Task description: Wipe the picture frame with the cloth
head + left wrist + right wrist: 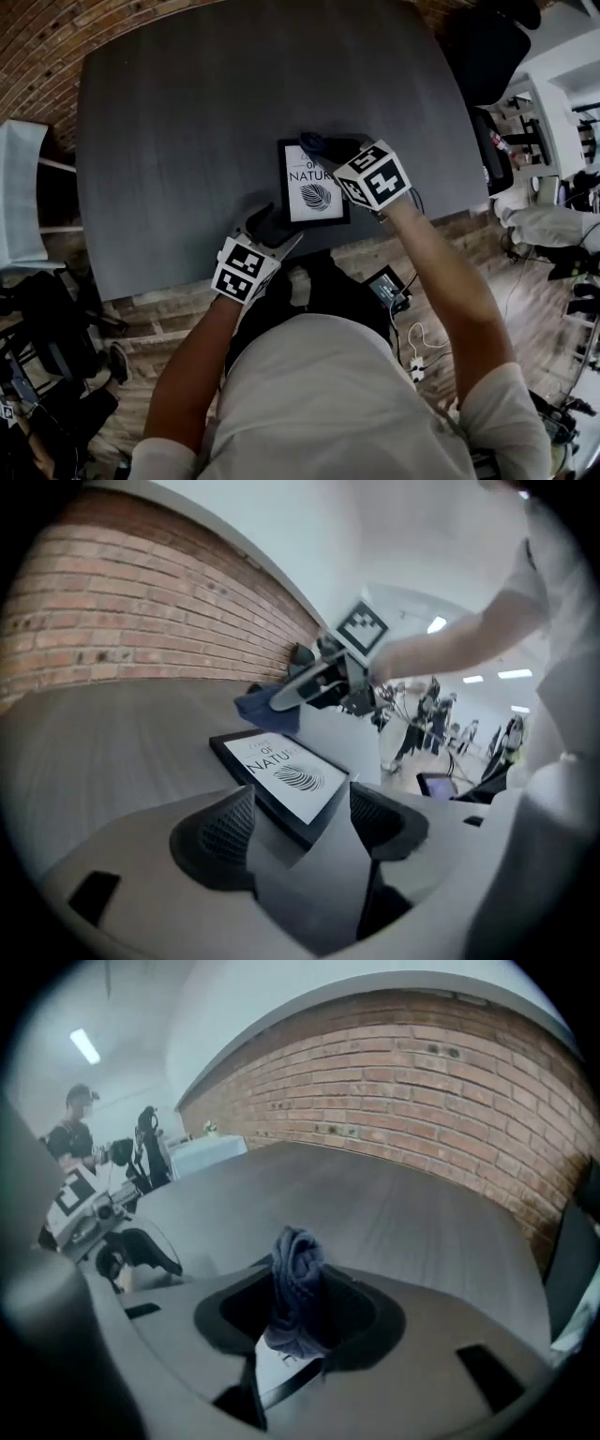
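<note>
Head view first: the picture frame [314, 184] lies flat, print up, near the front edge of the dark table [178, 131]. The right gripper [319, 145] reaches over its far edge with the dark cloth [312, 141] bunched at its tips, which looks like the start of a wiping stroke. The left gripper [272, 225] sits low at the frame's near left corner, probably placed to steady the frame so it does not slide under the cloth. Whether either pair of jaws is pressing on anything cannot be read from this height.

Left gripper view: the left gripper [295, 822] has its jaws spread wide, with the near corner of the picture frame [286, 775] reaching in between them; the pads do not appear to press on it, so the frame is not gripped. Beyond, the right gripper [314, 684] holds the blue cloth [269, 708] down at the frame's far end, a contact the head view hides under the marker cube.

Right gripper view: the right gripper [300, 1312] is clenched on the cloth [298, 1269], a twisted wad standing up between the jaws with a frayed end hanging below. A sliver of the picture frame [279, 1370] shows under the jaws.
</note>
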Demonstrator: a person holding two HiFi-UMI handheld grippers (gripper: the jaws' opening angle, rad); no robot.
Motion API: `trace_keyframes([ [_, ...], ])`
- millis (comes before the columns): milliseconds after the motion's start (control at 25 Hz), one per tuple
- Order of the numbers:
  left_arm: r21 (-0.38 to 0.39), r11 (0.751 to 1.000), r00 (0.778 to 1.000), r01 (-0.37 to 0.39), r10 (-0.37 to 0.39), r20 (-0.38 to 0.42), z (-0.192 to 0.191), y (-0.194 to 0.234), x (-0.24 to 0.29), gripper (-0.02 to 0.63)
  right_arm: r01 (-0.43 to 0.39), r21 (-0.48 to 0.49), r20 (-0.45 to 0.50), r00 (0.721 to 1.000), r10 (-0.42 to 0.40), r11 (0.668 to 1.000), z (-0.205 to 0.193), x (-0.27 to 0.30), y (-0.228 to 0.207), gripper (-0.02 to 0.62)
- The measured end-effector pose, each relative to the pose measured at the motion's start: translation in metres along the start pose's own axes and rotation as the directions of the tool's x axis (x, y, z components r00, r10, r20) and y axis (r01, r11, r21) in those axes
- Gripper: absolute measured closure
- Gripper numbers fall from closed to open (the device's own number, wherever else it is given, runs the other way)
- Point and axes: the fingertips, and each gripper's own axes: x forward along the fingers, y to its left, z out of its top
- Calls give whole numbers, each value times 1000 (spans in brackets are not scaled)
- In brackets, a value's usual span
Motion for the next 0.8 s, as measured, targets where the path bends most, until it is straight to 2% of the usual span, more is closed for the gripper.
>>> trace_keyframes([
  [80, 109, 994, 998, -14, 22, -64, -9, -3, 12, 284, 46, -125, -30, 998, -50, 991, 8, 11, -10, 445],
  [160, 181, 983, 993, -12, 33, -113, -18, -6, 22, 276, 69, -248, -46, 995, -83, 966, 16, 22, -14, 445],
  [240, 231, 973, 988, -6, 42, -150, -22, -7, 29, 272, 79, -383, -65, 992, -112, 920, 22, 33, -14, 445],
  [360, 287, 958, 981, 1, 55, -188, -27, -7, 38, 270, 66, -556, -112, 982, -153, 828, 16, 51, -12, 445],
  [440, 315, 949, 977, -4, 71, -203, -29, -4, 41, 268, 43, -611, -135, 978, -157, 790, 8, 60, -6, 446],
  [600, 326, 945, 972, -11, 86, -217, -29, 3, 43, 265, 7, -669, -154, 977, -147, 743, -5, 68, 11, 456],
  [800, 306, 952, 969, -10, 85, -232, -32, 3, 43, 258, -61, -704, -197, 974, -111, 708, -27, 63, 29, 461],
])
